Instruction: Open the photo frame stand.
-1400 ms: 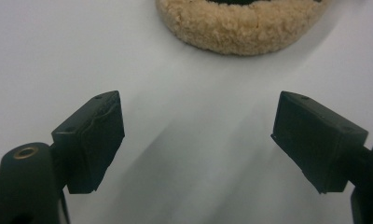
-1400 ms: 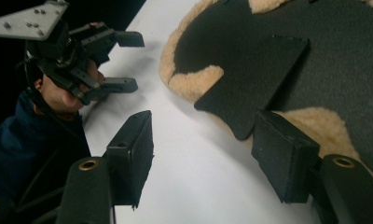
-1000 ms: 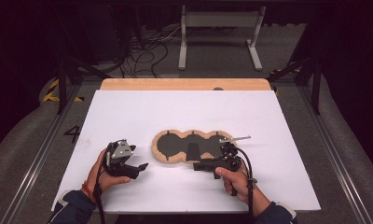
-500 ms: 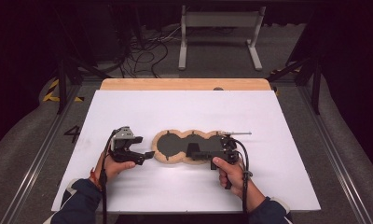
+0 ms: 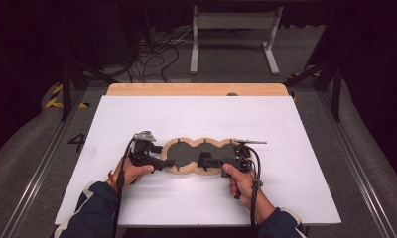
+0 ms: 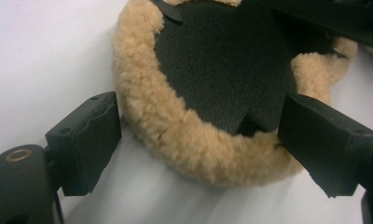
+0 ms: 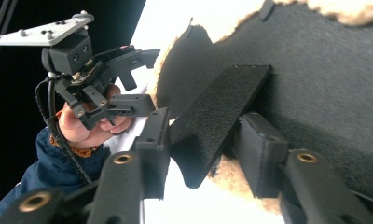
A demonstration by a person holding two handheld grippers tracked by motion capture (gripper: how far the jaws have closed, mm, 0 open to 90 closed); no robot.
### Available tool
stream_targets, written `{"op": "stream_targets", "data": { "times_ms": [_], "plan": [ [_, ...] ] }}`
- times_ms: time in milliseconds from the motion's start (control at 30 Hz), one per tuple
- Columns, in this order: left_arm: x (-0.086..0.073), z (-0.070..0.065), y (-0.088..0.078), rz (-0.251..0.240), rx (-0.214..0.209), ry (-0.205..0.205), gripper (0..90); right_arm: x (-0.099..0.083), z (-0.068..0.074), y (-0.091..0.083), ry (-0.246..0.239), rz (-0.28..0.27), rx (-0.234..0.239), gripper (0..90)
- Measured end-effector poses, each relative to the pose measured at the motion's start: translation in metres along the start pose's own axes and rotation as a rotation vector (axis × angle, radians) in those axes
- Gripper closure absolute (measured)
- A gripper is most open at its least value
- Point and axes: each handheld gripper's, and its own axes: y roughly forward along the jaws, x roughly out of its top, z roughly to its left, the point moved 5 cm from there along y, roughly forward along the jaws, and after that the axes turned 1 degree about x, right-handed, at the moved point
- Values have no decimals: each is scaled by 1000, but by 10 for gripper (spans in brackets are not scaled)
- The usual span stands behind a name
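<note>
On the white table, the fleece-edged black pad lies lengthwise between both hands, left gripper spread around its left lobe, right gripper closing on its black strap

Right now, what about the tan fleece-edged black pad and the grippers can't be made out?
- Pad's underside: hidden against the white table, all views.
- Pad's black strap: whether the right gripper pinches it, unclear; strap hides the contact.
- Left gripper: pad's far lobes cut off by the frame edge.

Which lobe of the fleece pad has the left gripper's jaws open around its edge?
The left-end lobe of the fleece pad. The left gripper straddles its tan rim; the right gripper is at the right-end lobe, its jaws closing around a black strap.
</note>
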Motion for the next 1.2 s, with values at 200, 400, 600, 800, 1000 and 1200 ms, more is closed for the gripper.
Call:
{"op": "stream_targets", "data": {
  "times_ms": [200, 400, 600, 800, 1000, 1200],
  "plan": [
    [3, -3, 4, 9, -8, 29, 130, -3, -2, -3, -53, 20, 19, 651],
    [5, -6, 0, -9, -35, 49, 204, -6, 1, -5, -137, 52, -6, 692],
    [6, -4, -12, -60, -61, 53, 324, -8, 3, -6, -213, 59, -34, 707],
    [1, -1, -18, -102, -140, 26, 396, -11, 5, -7, -241, 64, -35, 709],
    [0, -2, -13, -91, -110, 30, 350, -10, 3, -6, -234, 56, -10, 687],
    [-3, -1, -14, -101, -115, 13, 378, -9, 4, -4, -239, 45, -11, 680]
  ]
}}
